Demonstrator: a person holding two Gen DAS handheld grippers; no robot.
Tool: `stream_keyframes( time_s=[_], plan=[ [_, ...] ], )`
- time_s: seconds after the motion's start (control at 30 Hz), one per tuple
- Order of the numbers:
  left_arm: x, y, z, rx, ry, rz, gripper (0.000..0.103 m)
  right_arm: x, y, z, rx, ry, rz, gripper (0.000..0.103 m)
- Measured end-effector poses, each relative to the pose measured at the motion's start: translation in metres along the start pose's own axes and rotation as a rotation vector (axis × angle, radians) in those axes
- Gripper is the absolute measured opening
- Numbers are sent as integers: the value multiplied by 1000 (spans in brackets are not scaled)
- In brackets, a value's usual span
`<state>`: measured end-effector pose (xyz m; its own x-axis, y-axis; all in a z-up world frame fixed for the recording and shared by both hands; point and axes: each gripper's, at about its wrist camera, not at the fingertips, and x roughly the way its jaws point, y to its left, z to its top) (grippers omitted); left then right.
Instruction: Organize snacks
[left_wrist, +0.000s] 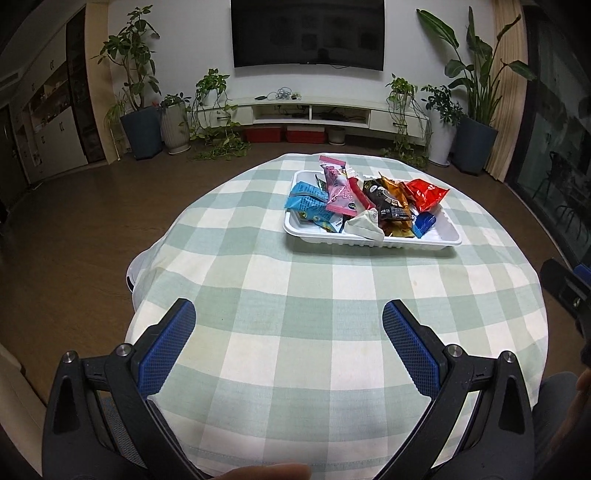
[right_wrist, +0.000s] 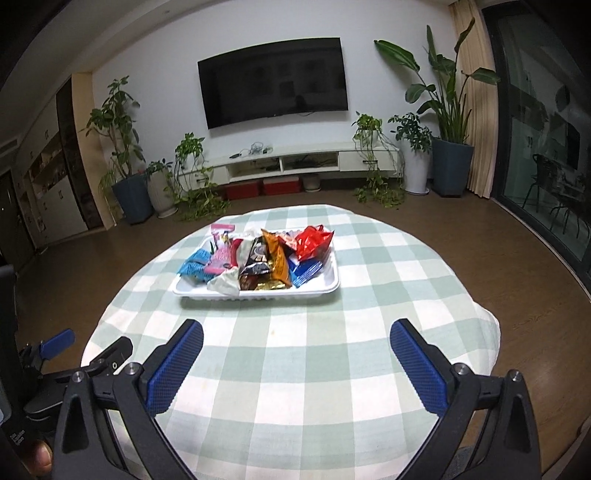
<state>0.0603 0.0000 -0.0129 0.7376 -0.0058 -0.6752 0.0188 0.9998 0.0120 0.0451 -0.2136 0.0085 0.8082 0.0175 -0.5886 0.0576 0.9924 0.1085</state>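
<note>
A white plastic tray (left_wrist: 448, 232) (right_wrist: 325, 286) sits on the far half of the round table and holds several snack packets in a heap: a pink one (left_wrist: 338, 186) (right_wrist: 221, 254), a light blue one (left_wrist: 304, 201) (right_wrist: 194, 266), a red one (left_wrist: 426, 192) (right_wrist: 312, 240), a brown-orange one (left_wrist: 388, 199) (right_wrist: 271, 260) and a white one (left_wrist: 365, 223) (right_wrist: 225, 282). My left gripper (left_wrist: 289, 314) hovers open over the near part of the table, well short of the tray. My right gripper (right_wrist: 295, 334) is open too, with nothing between its blue pads.
The table wears a green and white checked cloth (left_wrist: 295, 295) (right_wrist: 295, 369). The right gripper's body (left_wrist: 569, 291) shows at the left view's right edge; the left gripper (right_wrist: 55, 345) shows low left in the right view. Brown floor, potted plants and a TV wall lie beyond.
</note>
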Motion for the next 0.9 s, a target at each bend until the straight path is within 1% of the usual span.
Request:
stream_keyframes(
  time_s=[0.4, 0.9],
  plan=[
    [1, 2, -1, -3, 10, 5, 103, 4, 3, -4, -12, 34, 4, 103],
    [8, 2, -6, 7, 22, 5, 103, 7, 6, -6, -20, 46, 3, 103]
  ],
)
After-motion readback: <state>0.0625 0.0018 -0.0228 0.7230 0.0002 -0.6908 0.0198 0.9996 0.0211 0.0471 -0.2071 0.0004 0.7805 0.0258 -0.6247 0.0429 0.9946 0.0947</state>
